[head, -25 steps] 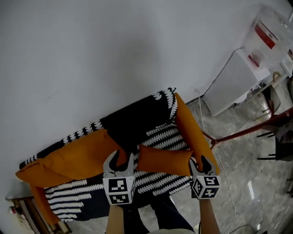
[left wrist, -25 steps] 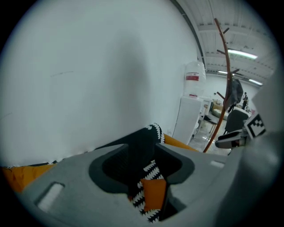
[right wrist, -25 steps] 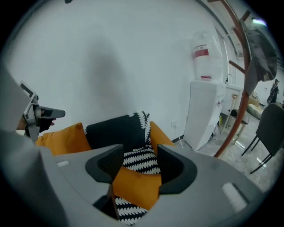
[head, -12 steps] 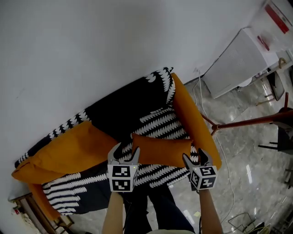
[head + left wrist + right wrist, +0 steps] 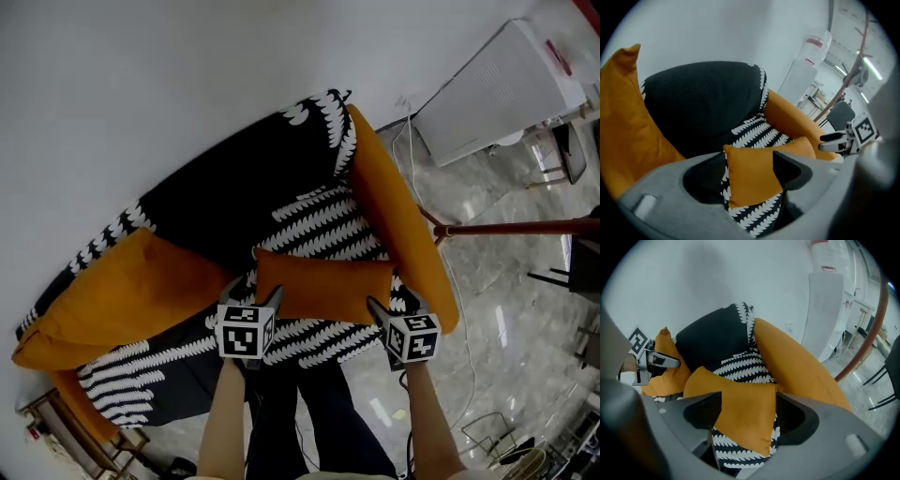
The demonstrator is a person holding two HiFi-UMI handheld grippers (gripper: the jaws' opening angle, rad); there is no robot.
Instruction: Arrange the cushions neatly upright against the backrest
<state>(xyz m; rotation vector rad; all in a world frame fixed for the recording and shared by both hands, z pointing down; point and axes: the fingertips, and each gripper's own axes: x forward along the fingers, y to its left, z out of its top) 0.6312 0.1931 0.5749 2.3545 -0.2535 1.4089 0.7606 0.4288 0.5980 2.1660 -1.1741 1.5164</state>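
Cushion [image 5: 323,289] straddled: left tool [image 5: 251,292], right tool [image 5: 394,305], just-opened.

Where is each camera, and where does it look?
Head view: on the person's head, facing steeply down at the sofa; forearms, left gripper and right gripper show.
Left gripper view: rides that gripper, facing the small orange cushion's end between its jaws, which have just been opening.
Right gripper view: same, other end, jaws also just opening.
Shared: all show that cushion.
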